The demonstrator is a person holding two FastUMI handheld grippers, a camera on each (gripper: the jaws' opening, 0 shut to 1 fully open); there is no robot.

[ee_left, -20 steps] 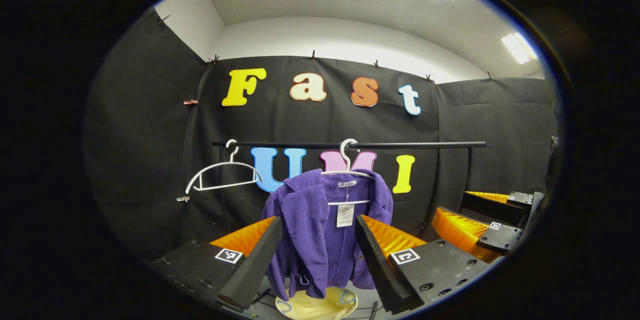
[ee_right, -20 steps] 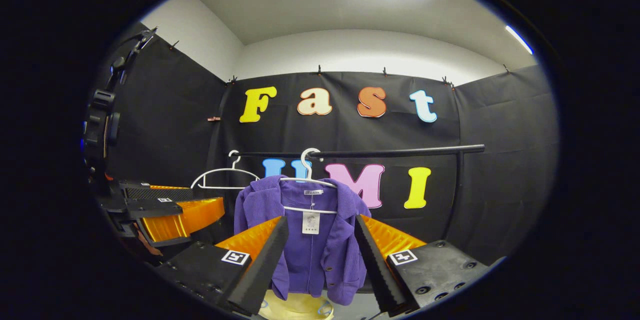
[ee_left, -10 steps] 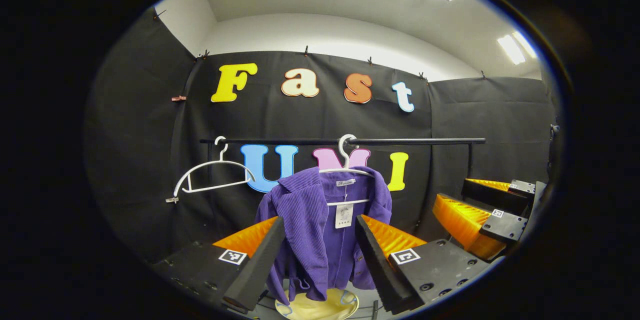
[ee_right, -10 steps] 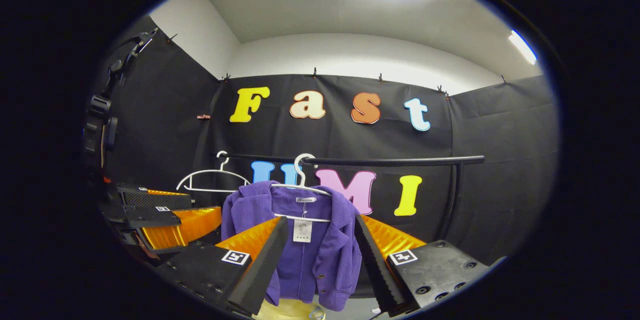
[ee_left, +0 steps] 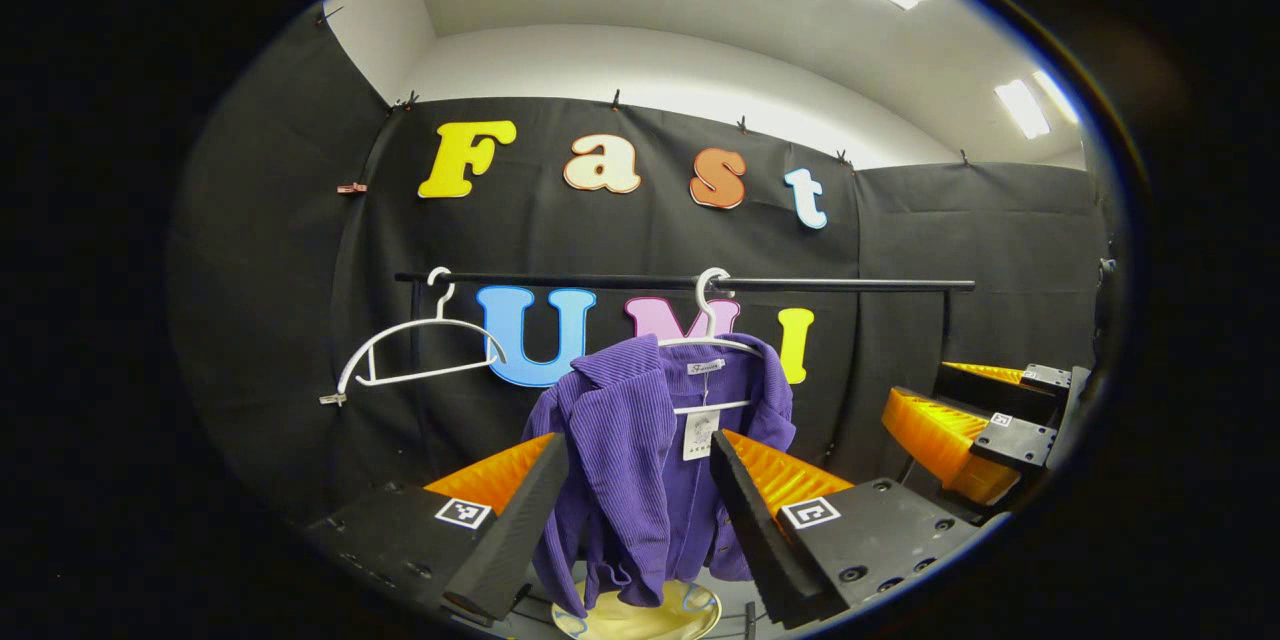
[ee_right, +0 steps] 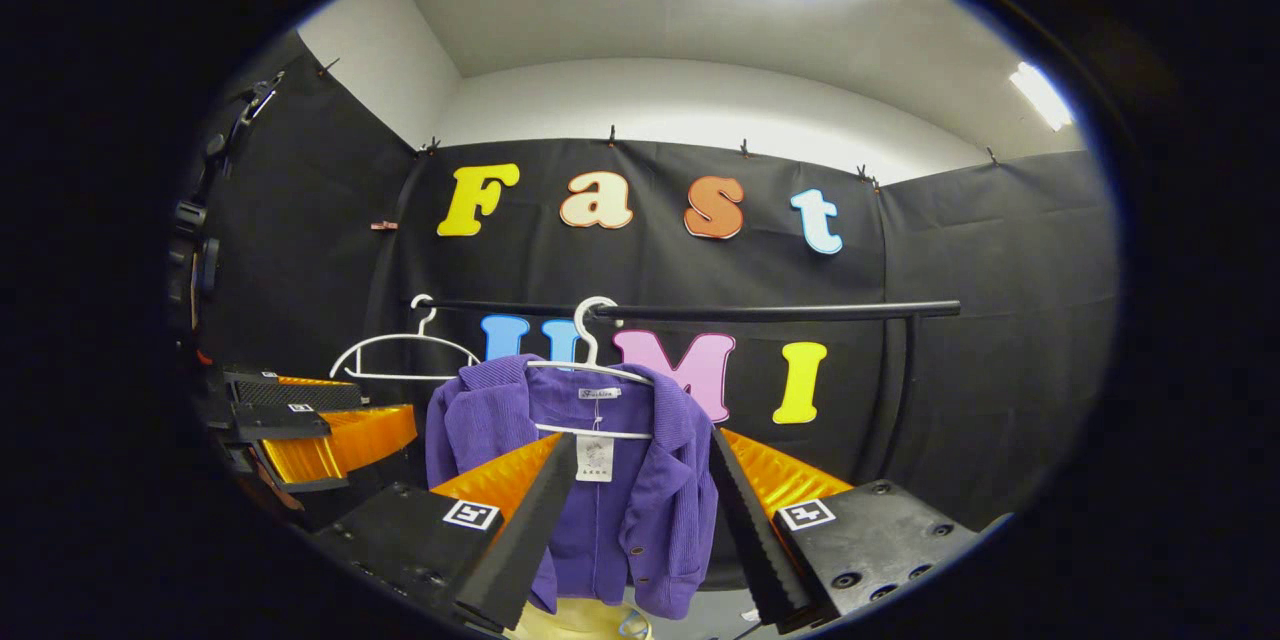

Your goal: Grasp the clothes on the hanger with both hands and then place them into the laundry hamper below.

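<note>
Both views drifted slightly since earlier | left gripper (ee_left: 635, 500) and right gripper (ee_right: 640, 510) gaping, short of cardigan (ee_left: 650, 460) | cardigan on hanger (ee_left: 708, 340), rail (ee_left: 690, 282) above, hamper (ee_left: 635, 615) below | risk: hanger dragged off rail.

There are two white hangers: one bare hanger (ee_left: 420, 352) and one hanger (ee_left: 708, 340) with clothes. There is one purple jacket (ee_left: 640, 460), one black rail (ee_left: 690, 282), one yellow hamper (ee_left: 640, 620).

Both views look forward from nearby, side by side, sharing the rail (ee_left: 690, 282) and purple cardigan (ee_right: 610, 490).
</note>
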